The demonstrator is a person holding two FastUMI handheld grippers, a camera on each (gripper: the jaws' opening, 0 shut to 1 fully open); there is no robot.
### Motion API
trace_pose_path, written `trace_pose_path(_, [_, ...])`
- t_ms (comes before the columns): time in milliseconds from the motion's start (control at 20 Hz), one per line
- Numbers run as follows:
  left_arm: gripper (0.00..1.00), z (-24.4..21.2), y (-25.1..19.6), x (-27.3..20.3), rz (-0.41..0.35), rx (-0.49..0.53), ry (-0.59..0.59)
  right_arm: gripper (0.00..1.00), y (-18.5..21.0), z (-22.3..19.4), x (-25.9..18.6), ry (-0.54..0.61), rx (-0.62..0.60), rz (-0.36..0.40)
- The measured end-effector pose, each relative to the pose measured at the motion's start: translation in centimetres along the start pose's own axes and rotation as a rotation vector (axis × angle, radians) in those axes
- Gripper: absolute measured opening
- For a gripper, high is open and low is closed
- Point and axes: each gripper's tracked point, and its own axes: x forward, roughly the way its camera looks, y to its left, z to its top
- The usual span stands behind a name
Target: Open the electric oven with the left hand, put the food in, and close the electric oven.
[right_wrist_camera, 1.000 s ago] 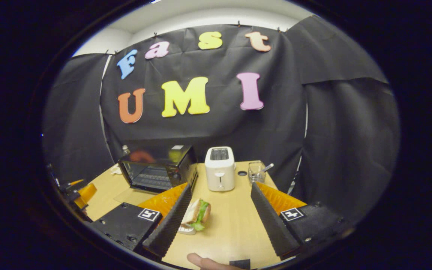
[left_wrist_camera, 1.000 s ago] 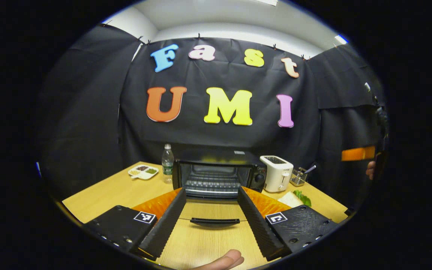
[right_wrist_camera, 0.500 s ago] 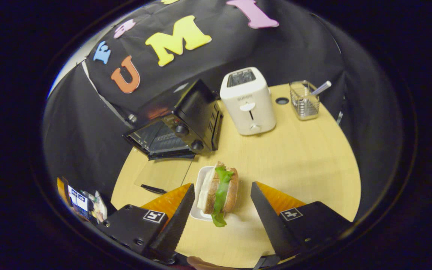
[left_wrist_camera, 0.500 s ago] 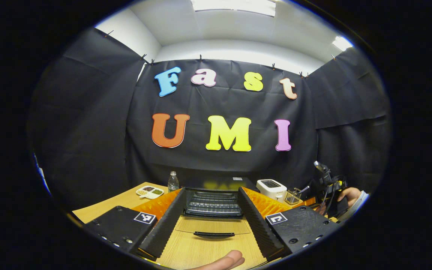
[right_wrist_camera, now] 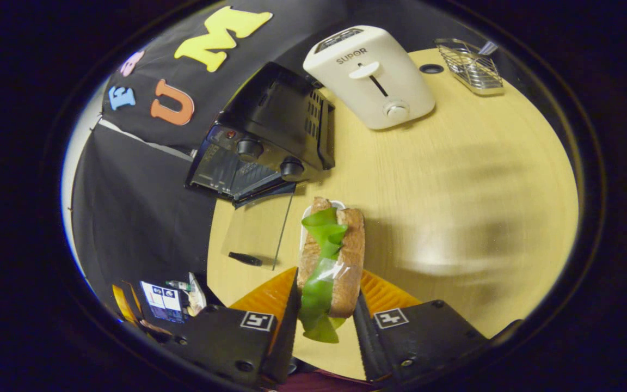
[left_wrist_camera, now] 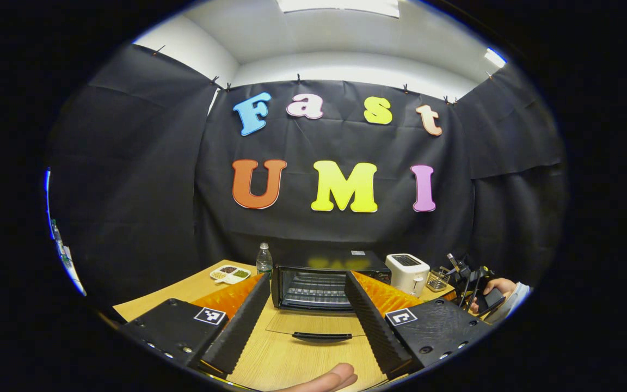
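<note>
The wooden table (right_wrist_camera: 455, 179) carries everything, and on it the electric oven (right_wrist_camera: 270, 130) stands with its glass door (right_wrist_camera: 253, 228) folded flat onto the tabletop, so the opening part of the task looks done and the step in hand is getting the food off its dish and into the cavity. In the left gripper view the oven's wire rack (left_wrist_camera: 313, 288) shows bare through the mouth, with the door's black handle (left_wrist_camera: 321, 336) lying nearest the camera; the left gripper (left_wrist_camera: 302, 321) hangs in front of it with its fingers spread wide and nothing between them. A white toaster (right_wrist_camera: 373, 76) stands just beside the oven on its knob side, and a wire basket (right_wrist_camera: 471, 68) sits farther back. The food, a sandwich (right_wrist_camera: 330, 256) of brown bread with green lettuce hanging out, stands on edge over a small white dish (right_wrist_camera: 313, 209), near the door's free corner. The right gripper (right_wrist_camera: 324, 305) has its two fingers pressed against the bread faces, pinching the sandwich. To do this well, I would keep the squeeze light so the filling does not slide out, lift straight up clear of the dish, then travel low over the flat door, steering away from the toaster, and slide the sandwich onto the rack.
</note>
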Motion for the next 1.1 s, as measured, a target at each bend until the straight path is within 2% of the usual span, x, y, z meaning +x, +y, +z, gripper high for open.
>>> trace_pose_path(50, [0.91, 0.1, 0.1, -0.3, -0.005, -0.003, -0.003, 0.38, 0.0, -0.1, 0.0, -0.008, 0.0, -0.003])
trace_pose_path(100, [0.91, 0.1, 0.2, -0.7, -0.009, -0.006, -0.004, 0.45, 0.2, -0.2, -0.2, -0.016, 0.008, -0.006])
trace_pose_path(150, [0.91, 0.0, 0.4, -1.1, -0.012, -0.012, -0.007, 0.32, 0.4, -0.3, -0.4, -0.022, 0.012, -0.007])
trace_pose_path(200, [0.91, -0.1, 0.5, -1.3, -0.018, -0.02, -0.007, 0.4, 0.8, -0.6, -0.9, -0.033, 0.016, -0.009])
trace_pose_path(250, [0.91, -0.2, 0.6, -1.6, -0.028, -0.027, -0.004, 0.31, 1.3, -0.7, -1.5, -0.051, 0.01, -0.012])
trace_pose_path(300, [0.91, -0.3, 0.8, -1.9, -0.035, -0.033, -0.006, 0.31, 2.0, -1.0, -2.3, -0.076, 0.003, -0.012])
trace_pose_path(350, [0.91, -0.3, 1.1, -2.3, -0.041, -0.039, -0.008, 0.39, 2.8, -1.2, -3.0, -0.104, 0.002, -0.013])
trace_pose_path(650, [0.91, -1.2, 2.3, -3.8, -0.094, -0.093, -0.001, 0.39, 7.9, -4.7, -4.1, -0.224, 0.015, 0.019])
trace_pose_path(850, [0.91, -1.8, 4.5, -4.4, -0.097, -0.117, 0.005, 0.39, 12.9, -6.5, -2.1, -0.289, 0.077, 0.126])
trace_pose_path(950, [0.92, -2.0, 5.3, -4.8, -0.101, -0.082, -0.002, 0.39, 14.9, -6.0, -0.5, -0.348, 0.119, 0.164])
trace_pose_path(1000, [0.8, -2.1, 5.8, -4.8, -0.093, -0.059, -0.011, 0.39, 15.6, -5.3, 0.6, -0.383, 0.141, 0.175])
trace_pose_path(1100, [0.8, -2.6, 6.0, -4.8, -0.093, -0.035, -0.008, 0.39, 17.1, -3.5, 2.5, -0.466, 0.193, 0.209])
